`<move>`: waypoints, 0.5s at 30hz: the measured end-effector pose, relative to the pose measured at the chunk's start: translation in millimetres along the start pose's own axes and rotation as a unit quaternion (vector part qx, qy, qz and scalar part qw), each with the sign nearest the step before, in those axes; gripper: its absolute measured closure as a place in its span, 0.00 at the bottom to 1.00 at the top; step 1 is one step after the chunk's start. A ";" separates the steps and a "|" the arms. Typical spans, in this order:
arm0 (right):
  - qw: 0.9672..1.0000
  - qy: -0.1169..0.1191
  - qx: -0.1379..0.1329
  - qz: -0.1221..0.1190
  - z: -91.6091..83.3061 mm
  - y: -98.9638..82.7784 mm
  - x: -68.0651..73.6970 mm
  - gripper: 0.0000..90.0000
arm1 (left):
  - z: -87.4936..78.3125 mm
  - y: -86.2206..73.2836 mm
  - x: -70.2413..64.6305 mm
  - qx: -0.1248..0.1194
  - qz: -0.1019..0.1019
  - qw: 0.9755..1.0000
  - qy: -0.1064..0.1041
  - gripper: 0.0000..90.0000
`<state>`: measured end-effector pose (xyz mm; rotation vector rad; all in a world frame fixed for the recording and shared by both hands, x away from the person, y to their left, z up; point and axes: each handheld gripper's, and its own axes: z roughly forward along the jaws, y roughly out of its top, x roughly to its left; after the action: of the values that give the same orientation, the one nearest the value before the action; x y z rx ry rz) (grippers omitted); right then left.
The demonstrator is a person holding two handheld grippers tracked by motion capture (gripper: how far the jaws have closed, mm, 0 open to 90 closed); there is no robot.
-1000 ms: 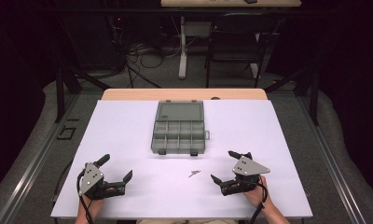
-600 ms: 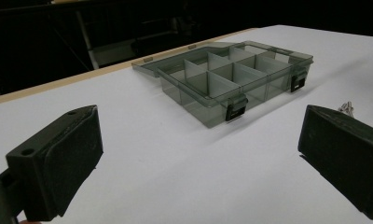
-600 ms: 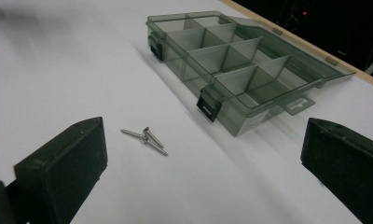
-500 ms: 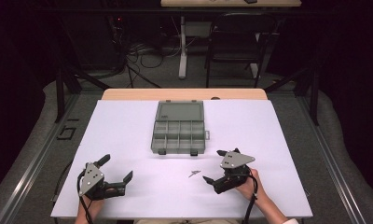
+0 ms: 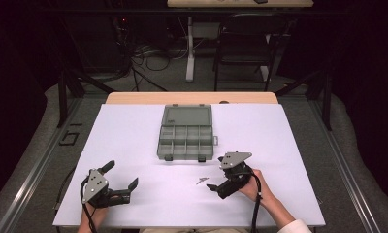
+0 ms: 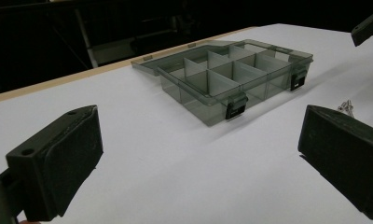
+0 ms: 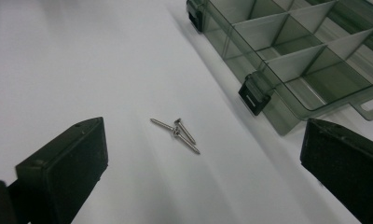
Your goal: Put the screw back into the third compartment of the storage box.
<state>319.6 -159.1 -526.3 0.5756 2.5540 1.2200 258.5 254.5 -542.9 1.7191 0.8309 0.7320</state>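
Right gripper (image 5: 216,188): fingers (image 7: 63,172) spread wide, holding nothing, pointed at the screws from just short of them.
Screws (image 7: 176,134): two or three thin metal ones lying loose and crossed on the white desk (image 5: 134,131), between the spread fingers in the right gripper view, near the organizer's front latch.
Left gripper (image 5: 121,184): fingers (image 6: 58,158) also released and empty, resting low at the desk's near left, well apart from the screws.
Organizer box (image 5: 186,138): grey-green, lid thrown back, compartments looking empty, mid-desk beyond the screws.
Step in hand: likely the approach for picking up a screw, nothing gripped yet.
Next move: lower the right fingers around one screw; they lie flat and thin, so a close, level pinch seems needed.
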 end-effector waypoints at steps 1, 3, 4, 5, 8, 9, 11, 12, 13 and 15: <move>1.000 0.004 0.005 -0.002 1.1 1.9 -0.4 0.01 | 0.1 -0.1 0.1 0.000 0.000 1.000 0.000 0.00; 1.000 0.010 0.009 -0.004 4.0 5.8 -1.0 0.07 | -0.1 -0.1 0.2 0.003 0.000 1.000 0.000 0.00; 1.000 0.018 0.015 -0.007 7.2 10.1 -1.4 0.11 | 0.0 -0.3 0.3 0.000 -0.002 1.000 0.001 0.00; 1.000 0.022 0.018 -0.009 9.0 12.1 -1.6 0.15 | 0.0 -0.3 0.3 0.000 -0.002 1.000 0.001 0.00; 0.999 0.027 0.027 -0.013 13.0 16.4 -2.5 0.19 | 0.0 -0.5 0.4 0.001 -0.003 1.000 0.001 0.00; 0.999 0.029 0.030 -0.014 15.2 18.5 -2.8 0.24 | 0.0 -0.5 0.4 0.001 -0.003 1.000 0.001 0.00; 0.999 0.030 0.040 -0.017 18.1 23.0 -3.8 0.32 | 0.2 -0.4 0.4 0.001 -0.003 1.000 0.000 0.00; 0.998 0.031 0.045 -0.019 19.6 25.3 -4.8 0.35 | 0.1 -0.4 0.5 0.002 -0.001 1.000 -0.001 0.00; 0.998 0.032 0.053 -0.022 21.2 28.1 -5.7 0.39 | 0.1 -0.4 0.5 0.002 -0.001 1.000 -0.001 0.00; 0.996 0.037 0.075 -0.028 25.2 33.9 -6.9 0.46 | 0.1 -0.4 0.5 0.003 -0.002 1.000 -0.001 0.00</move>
<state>343.7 -125.6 -514.7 0.4956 2.7214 1.0567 258.8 255.0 -543.3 1.7223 0.8354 0.7268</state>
